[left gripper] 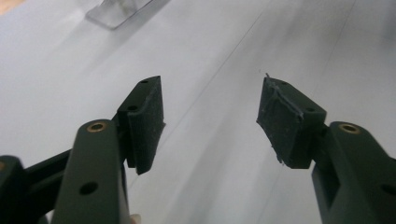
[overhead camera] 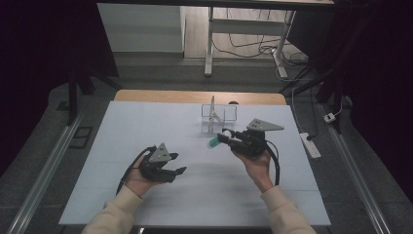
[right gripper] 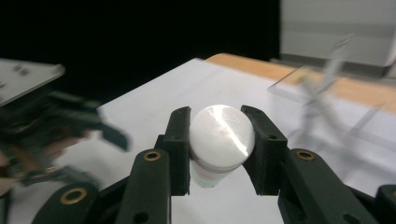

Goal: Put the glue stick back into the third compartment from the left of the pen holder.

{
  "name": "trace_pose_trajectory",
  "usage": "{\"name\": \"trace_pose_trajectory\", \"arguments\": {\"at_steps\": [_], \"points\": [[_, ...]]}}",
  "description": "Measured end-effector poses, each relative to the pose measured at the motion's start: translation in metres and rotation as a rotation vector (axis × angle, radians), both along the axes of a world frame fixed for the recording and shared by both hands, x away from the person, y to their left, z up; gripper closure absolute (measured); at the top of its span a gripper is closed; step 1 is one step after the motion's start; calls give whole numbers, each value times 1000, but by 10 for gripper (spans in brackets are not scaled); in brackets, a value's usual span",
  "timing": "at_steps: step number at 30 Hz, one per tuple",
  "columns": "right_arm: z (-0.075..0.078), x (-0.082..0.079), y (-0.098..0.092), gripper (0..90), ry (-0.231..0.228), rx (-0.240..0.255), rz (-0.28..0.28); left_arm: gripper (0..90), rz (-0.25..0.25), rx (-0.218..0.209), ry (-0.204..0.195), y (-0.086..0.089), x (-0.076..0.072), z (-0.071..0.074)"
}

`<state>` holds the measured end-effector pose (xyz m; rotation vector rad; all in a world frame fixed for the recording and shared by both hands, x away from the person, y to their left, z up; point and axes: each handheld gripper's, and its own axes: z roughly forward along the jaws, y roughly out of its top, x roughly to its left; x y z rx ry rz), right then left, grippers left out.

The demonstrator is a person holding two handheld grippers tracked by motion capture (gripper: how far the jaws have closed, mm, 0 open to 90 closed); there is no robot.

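From the high view I see my right gripper point(overhead camera: 225, 137) raised above the white table point(overhead camera: 122, 146) near the clear tray point(overhead camera: 219, 113), in the left gripper view my left gripper point(left gripper: 210, 121) gapes with nothing between, and in the right gripper view both pads clamp the white-capped bottle point(right gripper: 220, 140).
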<state>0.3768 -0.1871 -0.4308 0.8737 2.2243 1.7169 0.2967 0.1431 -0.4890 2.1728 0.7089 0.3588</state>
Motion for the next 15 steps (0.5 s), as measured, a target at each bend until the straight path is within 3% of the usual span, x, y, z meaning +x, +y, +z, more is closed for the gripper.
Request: {"name": "trace_pose_trajectory", "arguments": {"at_steps": [8,15], "points": [[31,33,-19,641,-49,-39,-125,377,80,-34,33,41,-15,-7],[35,79,-20,641,-31,-94,-229,360,122,-43,41,61,-20,-11]]}}
